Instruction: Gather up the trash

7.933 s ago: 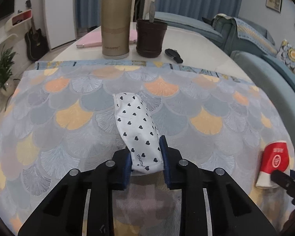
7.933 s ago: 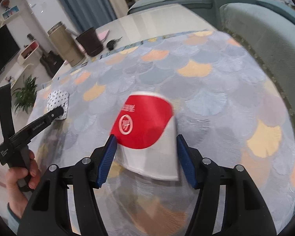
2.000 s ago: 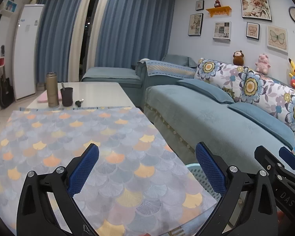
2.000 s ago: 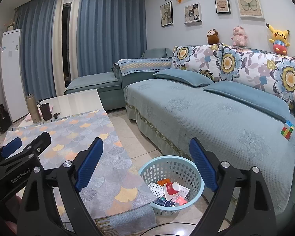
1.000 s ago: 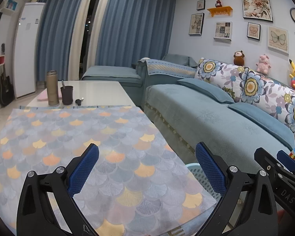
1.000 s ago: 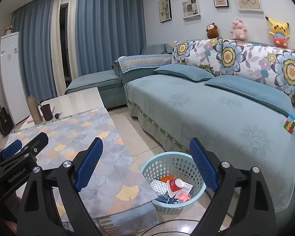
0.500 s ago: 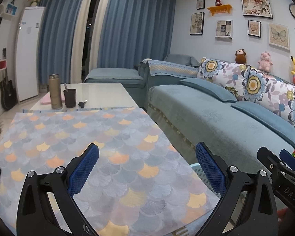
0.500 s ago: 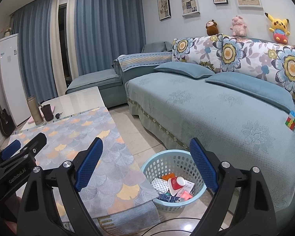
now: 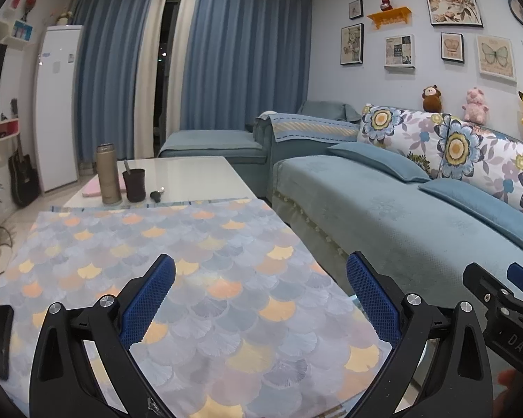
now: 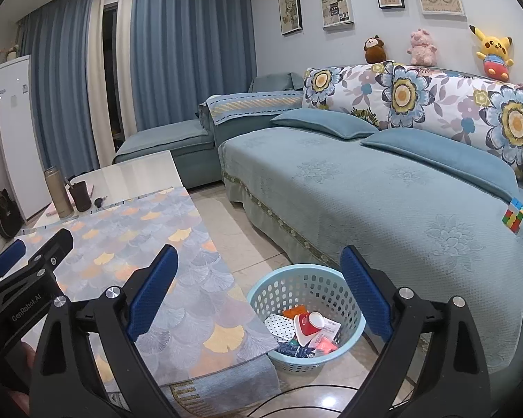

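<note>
Beside the table [image 10: 191, 278], trash [image 10: 305, 327] fills the floor basket [image 10: 261, 299] below the right hand-held gripper [image 10: 258, 292], whose empty jaws are opening wide.

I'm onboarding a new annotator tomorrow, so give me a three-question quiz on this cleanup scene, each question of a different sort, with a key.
1. True or false: the red and white cup lies inside the light blue basket.
2. Multiple choice. The basket stands: A) on the patterned tablecloth; B) on the floor between table and sofa; C) on the sofa.
3. Fill in: neither the left gripper nor the right gripper has ____ between its blue pads.

Key: 1 true; 2 B; 3 nothing.
</note>
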Available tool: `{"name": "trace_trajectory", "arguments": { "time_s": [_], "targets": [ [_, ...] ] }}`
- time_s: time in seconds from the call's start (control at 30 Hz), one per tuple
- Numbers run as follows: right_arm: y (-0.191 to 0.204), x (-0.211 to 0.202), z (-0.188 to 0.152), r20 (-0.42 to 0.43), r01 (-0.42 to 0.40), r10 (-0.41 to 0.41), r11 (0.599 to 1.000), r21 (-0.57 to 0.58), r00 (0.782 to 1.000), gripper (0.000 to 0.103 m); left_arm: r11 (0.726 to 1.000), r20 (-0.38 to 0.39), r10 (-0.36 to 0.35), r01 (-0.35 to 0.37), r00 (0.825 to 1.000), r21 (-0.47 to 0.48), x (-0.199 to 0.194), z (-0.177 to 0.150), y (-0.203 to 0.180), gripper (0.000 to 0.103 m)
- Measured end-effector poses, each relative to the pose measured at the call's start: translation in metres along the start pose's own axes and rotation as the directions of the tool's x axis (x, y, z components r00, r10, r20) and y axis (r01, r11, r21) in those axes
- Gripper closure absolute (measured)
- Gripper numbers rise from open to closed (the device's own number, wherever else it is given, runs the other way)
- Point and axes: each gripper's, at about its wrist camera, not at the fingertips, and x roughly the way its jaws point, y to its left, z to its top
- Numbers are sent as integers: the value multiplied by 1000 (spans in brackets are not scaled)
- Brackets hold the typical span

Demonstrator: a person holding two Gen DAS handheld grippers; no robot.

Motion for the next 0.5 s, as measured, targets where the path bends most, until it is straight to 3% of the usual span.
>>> {"name": "trace_trajectory", "arguments": {
  "time_s": [0.5],
  "targets": [
    [36,-6,1,19,55,-54,992,-117,998,11,994,56,104,-102,993,-36,-11,11,34,8]
  ]
}}
